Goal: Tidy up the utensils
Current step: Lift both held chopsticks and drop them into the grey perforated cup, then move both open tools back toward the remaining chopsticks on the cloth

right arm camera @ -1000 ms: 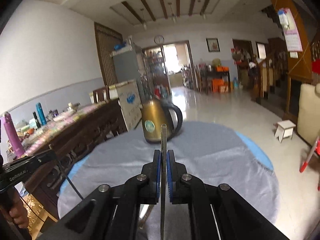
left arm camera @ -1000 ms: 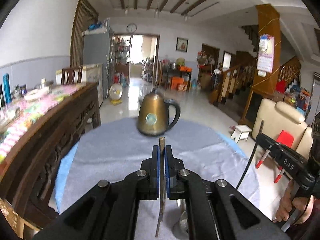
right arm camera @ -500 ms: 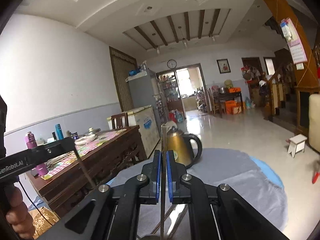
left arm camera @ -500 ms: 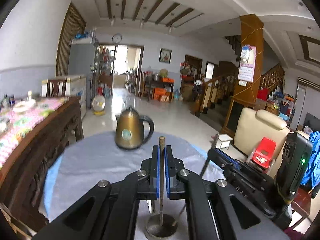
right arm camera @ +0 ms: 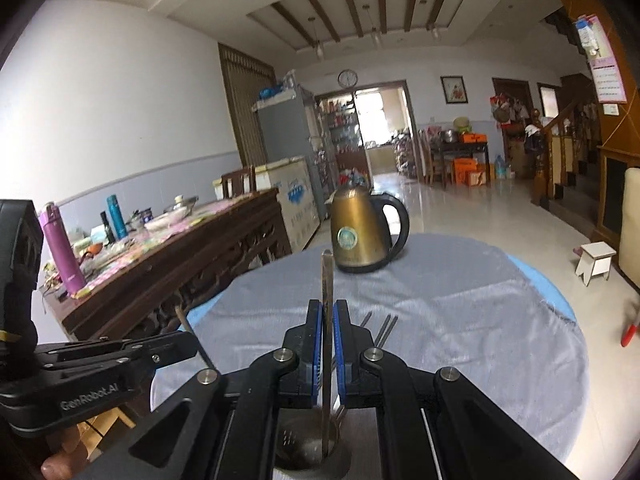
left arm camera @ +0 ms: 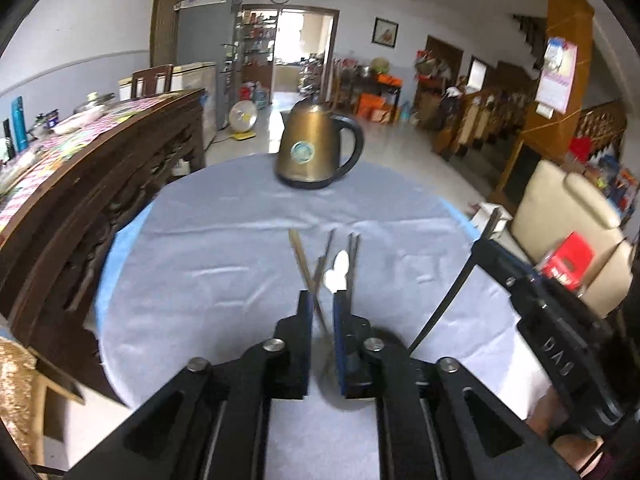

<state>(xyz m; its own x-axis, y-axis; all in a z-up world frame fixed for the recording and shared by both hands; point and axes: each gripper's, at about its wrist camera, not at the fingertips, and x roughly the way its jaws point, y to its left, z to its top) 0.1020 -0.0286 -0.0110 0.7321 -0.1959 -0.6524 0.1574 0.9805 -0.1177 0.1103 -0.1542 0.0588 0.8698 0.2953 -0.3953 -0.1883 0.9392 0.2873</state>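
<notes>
My left gripper (left arm camera: 322, 300) is open a little and holds nothing. Just past and between its fingers, several thin utensils (left arm camera: 320, 264) fan upward, a gold-toned one, dark ones and a white spoon (left arm camera: 336, 270); their container is hidden under the gripper. My right gripper (right arm camera: 328, 312) is shut on a flat metal utensil handle (right arm camera: 327, 280) that stands upright. Its lower end sits inside a round steel utensil holder (right arm camera: 312, 454) below the fingers. Other utensil ends (right arm camera: 384, 330) stick out to the right of the fingers.
A brass-coloured kettle (left arm camera: 316, 150) stands at the far side of the round table with a grey cloth (left arm camera: 224, 260). A dark wooden sideboard (left arm camera: 80, 184) runs along the left. A cream armchair (left arm camera: 568, 224) is at the right.
My left gripper has let go of the utensil it held and opened slightly; that utensil now stands among the others. My right gripper still holds its utensil and has lowered toward the holder.
</notes>
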